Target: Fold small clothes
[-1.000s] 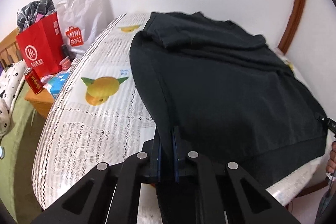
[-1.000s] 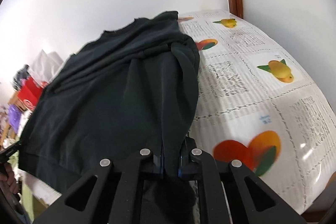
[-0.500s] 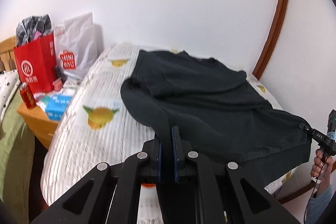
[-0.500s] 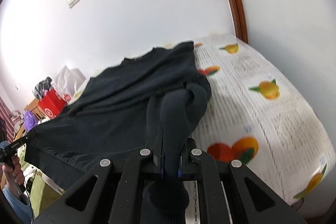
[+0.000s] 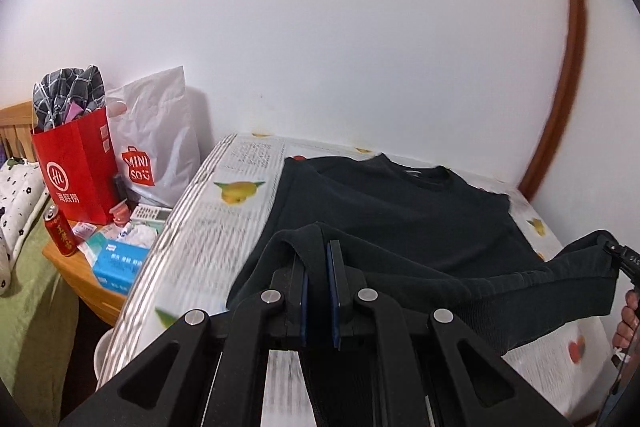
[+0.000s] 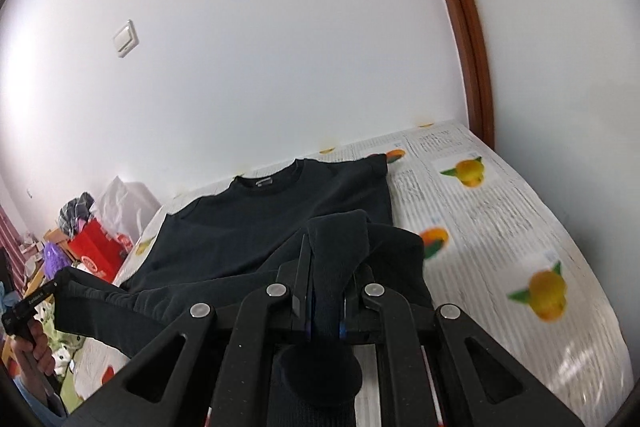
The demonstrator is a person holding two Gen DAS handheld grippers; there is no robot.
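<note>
Knit hem of the black sweater [image 5: 400, 223] bunches soft in both my grippers, left [image 5: 318, 291] and right [image 6: 326, 301], each clamped on it above the fruit-print tablecloth [image 6: 500, 227]. Its collar end lies flat there. Only my left view shows the red bag [image 5: 76, 167] clearly, perhaps paper.

The left black, matte hand-held gripper [image 5: 319, 291] is showing silver round screws and blue-edged pads; the right black hand-held gripper [image 6: 326, 301] is looking identical, bare-skinned fingers [image 6: 38, 341] showing.

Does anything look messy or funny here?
Only the black shirt looks funny: its bottom edge is lifted off the fruit-print tablecloth and sags between the left gripper and right gripper, mid-fold. The side table is cluttered with bags, a can and boxes. Nothing looks spilled or broken.
</note>
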